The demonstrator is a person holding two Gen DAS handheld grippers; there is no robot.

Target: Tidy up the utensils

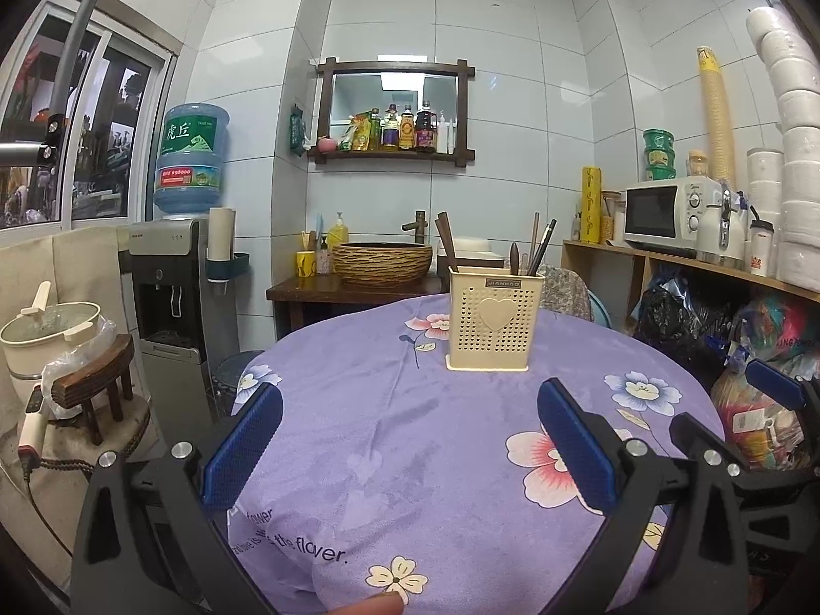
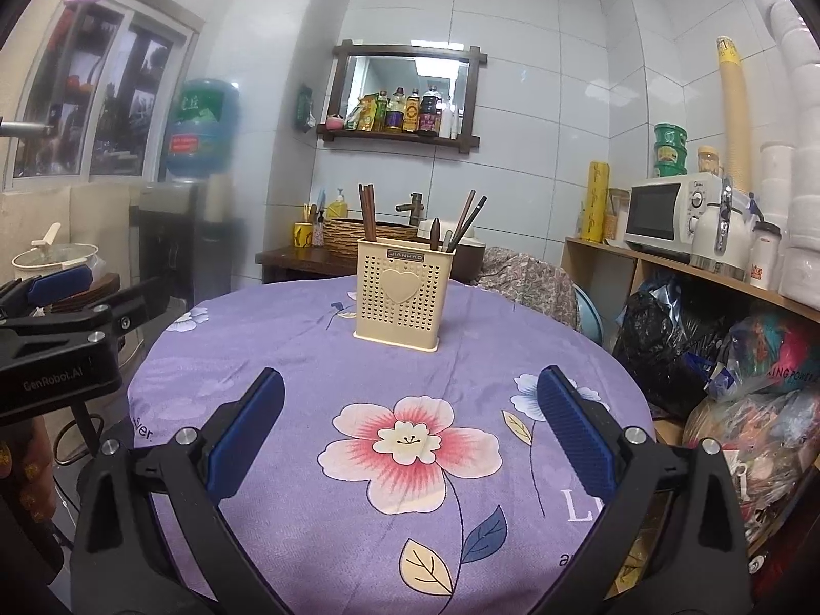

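2 empty tongs, left [image 1: 410, 441] and right [image 2: 410, 430], wide apart above the tablecloth [image 2: 307, 359].

R tool [image 2: 410, 425] open over tablecloth [image 2: 287, 359]; utensil holder [image 2: 404, 298] upright w/ chopsticks [image 2: 367, 212].

left gripper [image 1: 410, 441] and right gripper [image 2: 410, 430] hover level, jaws spread wide, empty.

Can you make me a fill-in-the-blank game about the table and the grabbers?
1. The cream utensil holder has a ____ shape on its front.
2. The holder stands on a ____ flowered tablecloth.
3. The left gripper and the right gripper both have their jaws ____.
4. The pads on the fingers are ____.

Missing words: heart; purple; open; blue
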